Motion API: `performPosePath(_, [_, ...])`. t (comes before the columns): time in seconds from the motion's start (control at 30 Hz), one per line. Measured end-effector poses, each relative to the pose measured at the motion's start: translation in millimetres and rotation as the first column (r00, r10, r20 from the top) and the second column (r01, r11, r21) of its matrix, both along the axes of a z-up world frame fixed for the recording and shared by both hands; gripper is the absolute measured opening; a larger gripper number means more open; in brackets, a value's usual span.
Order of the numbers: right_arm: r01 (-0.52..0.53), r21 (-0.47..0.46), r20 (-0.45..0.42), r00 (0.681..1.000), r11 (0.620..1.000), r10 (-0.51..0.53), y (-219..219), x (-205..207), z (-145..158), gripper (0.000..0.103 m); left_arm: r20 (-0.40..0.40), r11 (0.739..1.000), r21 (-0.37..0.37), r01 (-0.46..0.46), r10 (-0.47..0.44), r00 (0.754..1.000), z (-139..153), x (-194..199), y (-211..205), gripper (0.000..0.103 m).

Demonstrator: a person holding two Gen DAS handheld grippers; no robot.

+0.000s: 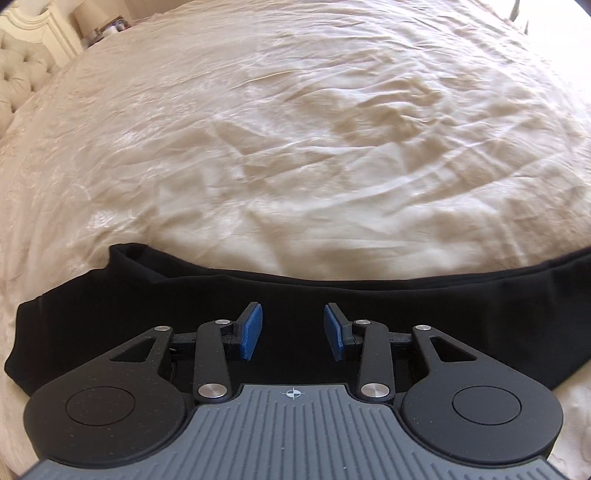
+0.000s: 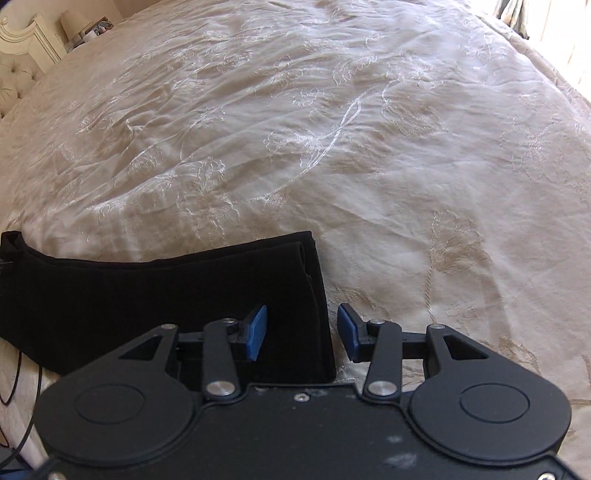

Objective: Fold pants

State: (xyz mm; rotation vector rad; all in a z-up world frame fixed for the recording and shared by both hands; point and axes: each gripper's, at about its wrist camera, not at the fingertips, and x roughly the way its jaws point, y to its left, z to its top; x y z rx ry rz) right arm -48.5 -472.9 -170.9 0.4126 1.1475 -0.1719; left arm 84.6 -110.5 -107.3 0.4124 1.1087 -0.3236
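Observation:
Black pants (image 1: 147, 306) lie flat in a long strip along the near edge of a cream bedspread (image 1: 295, 147). My left gripper (image 1: 293, 330) is open and empty, hovering over the middle of the strip. In the right wrist view the pants (image 2: 147, 295) end in a straight hem at the right. My right gripper (image 2: 303, 332) is open and empty, its jaws straddling that hem edge, the left blue pad (image 2: 258, 332) over the cloth and the right pad (image 2: 347, 332) over the bedspread (image 2: 406, 166).
A tufted headboard (image 1: 18, 81) and a white nightstand with a lamp (image 2: 70, 22) stand at the far left. Thin cables (image 2: 14, 380) hang at the bed's near left edge. Bright curtains (image 2: 517, 14) are at the far right.

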Motion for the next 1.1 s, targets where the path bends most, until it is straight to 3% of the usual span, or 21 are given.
performPosePath(0.3, [0.116, 0.261, 0.028, 0.991, 0.958, -0.128, -35, -15, -27, 0.050, -0.106, 0.976, -0.089, 0.196, -0.205, 0.973, -11, -37, -74, 0.037])
performPosePath(0.37, [0.125, 0.291, 0.036, 0.989, 0.948, -0.141, -41, -18, -29, 0.039, -0.121, 0.967, -0.093, 0.238, -0.248, 0.961, -15, -43, -87, 0.037])
performPosePath(0.4, [0.122, 0.299, 0.044, 0.989, 0.946, -0.142, -42, -20, -28, 0.020, -0.126, 0.962, -0.092, 0.257, -0.267, 0.955, -17, -45, -92, 0.037])
performPosePath(0.43, [0.128, 0.308, 0.051, 0.987, 0.943, -0.150, -44, -23, -27, 0.011, -0.129, 0.958, -0.090, 0.274, -0.284, 0.950, -19, -47, -98, 0.037])
performPosePath(0.5, [0.146, 0.341, 0.070, 0.981, 0.929, -0.180, -49, -28, -21, 0.008, -0.131, 0.950, -0.081, 0.300, -0.309, 0.942, -25, -49, -108, 0.037])
performPosePath(0.8, [0.125, 0.321, 0.147, 0.973, 0.939, -0.180, -35, -35, 23, 0.008, -0.150, 0.944, -0.022, 0.329, -0.329, 0.932, -63, -31, -155, 0.037])
performPosePath(0.93, [0.111, 0.303, 0.167, 0.972, 0.946, -0.168, -20, -28, 38, 0.008, -0.145, 0.948, -0.038, 0.315, -0.317, 0.937, -59, -21, -159, 0.037])
performPosePath(1.1, [0.123, 0.279, 0.194, 0.964, 0.952, -0.181, -5, -23, 57, 0.008, -0.085, 0.969, -0.050, 0.243, -0.247, 0.965, -36, -14, -131, 0.037])
